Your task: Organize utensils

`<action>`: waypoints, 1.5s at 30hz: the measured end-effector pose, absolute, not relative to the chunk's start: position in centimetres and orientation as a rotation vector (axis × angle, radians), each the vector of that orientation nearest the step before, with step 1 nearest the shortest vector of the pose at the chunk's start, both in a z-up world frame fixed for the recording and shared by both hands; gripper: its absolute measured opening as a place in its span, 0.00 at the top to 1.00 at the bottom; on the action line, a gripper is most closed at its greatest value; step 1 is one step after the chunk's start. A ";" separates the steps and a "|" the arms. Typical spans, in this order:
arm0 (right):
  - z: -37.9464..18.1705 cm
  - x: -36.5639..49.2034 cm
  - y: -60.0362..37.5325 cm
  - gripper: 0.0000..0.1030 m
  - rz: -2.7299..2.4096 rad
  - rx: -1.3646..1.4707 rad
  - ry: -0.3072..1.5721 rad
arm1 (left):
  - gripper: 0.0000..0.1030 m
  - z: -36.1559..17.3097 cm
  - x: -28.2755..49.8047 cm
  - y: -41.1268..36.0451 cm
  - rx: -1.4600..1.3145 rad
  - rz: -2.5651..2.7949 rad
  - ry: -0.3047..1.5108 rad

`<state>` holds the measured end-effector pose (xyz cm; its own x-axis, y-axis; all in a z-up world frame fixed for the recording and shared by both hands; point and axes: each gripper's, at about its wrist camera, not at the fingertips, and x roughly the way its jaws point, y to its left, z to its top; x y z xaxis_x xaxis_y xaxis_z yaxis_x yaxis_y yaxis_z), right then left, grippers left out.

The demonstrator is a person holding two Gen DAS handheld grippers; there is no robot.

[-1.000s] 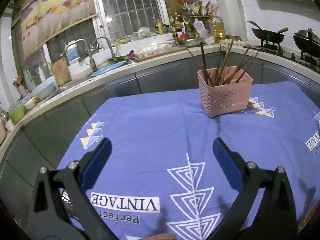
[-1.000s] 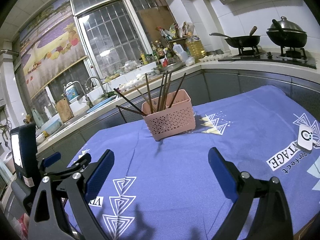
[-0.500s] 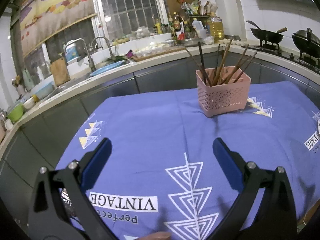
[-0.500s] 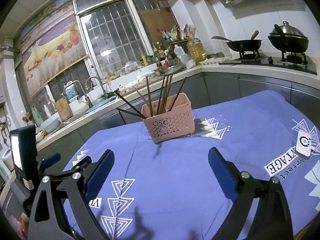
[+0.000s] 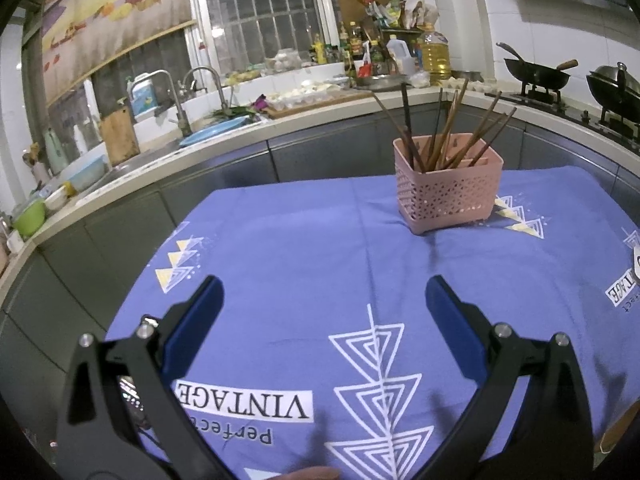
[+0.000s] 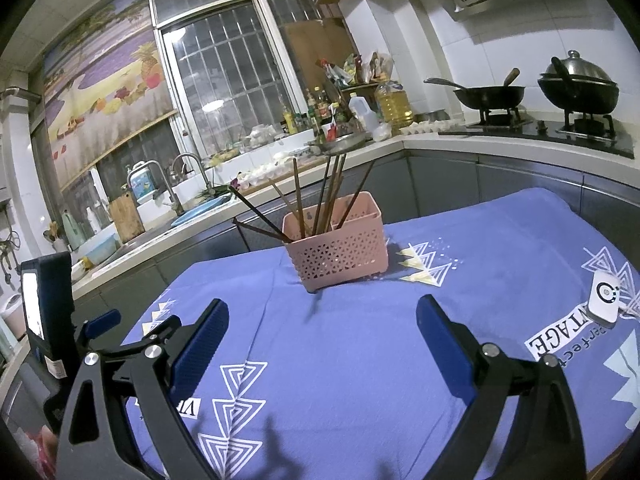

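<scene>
A pink perforated utensil basket (image 5: 448, 190) stands upright on the far part of the blue tablecloth (image 5: 320, 272); it also shows in the right wrist view (image 6: 340, 244). Several dark wooden chopsticks (image 5: 444, 132) lean inside it, seen too from the right (image 6: 320, 196). My left gripper (image 5: 324, 300) is open and empty, held above the cloth well short of the basket. My right gripper (image 6: 322, 322) is open and empty, also short of the basket. The left gripper (image 6: 100, 320) shows at the left edge of the right wrist view.
A small white device (image 6: 604, 300) lies on the cloth at the right. A kitchen counter (image 5: 240, 132) with sink, taps, bottles and a stove with two woks (image 6: 576, 92) curves behind the table. The table's near edge lies just below both grippers.
Both grippers have drawn slightly back and up from the basket, which looks a little smaller and farther. Both stay open and empty.
</scene>
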<state>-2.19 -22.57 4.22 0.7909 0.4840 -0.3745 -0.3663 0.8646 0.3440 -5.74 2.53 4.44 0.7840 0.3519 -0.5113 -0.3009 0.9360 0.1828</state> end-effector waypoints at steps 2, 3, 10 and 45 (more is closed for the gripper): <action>4.3 -2.1 -22.5 0.09 0.464 0.259 0.471 | 0.06 4.5 -5.8 2.6 0.088 0.352 0.568; 4.3 -2.1 -22.5 0.09 0.464 0.259 0.471 | 0.06 4.5 -5.7 2.6 0.086 0.352 0.568; 4.4 -1.6 -22.9 0.09 0.463 0.253 0.476 | 0.06 4.8 -5.7 2.6 0.086 0.352 0.564; 5.5 0.5 -24.1 0.09 0.468 0.233 0.457 | 0.06 5.7 -5.5 1.6 0.067 0.342 0.550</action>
<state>0.50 -24.06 5.50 0.7946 0.4823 -0.3688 -0.3801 0.8688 0.3173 -5.48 1.62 5.74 0.7972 0.3366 -0.5012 -0.3008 0.9412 0.1537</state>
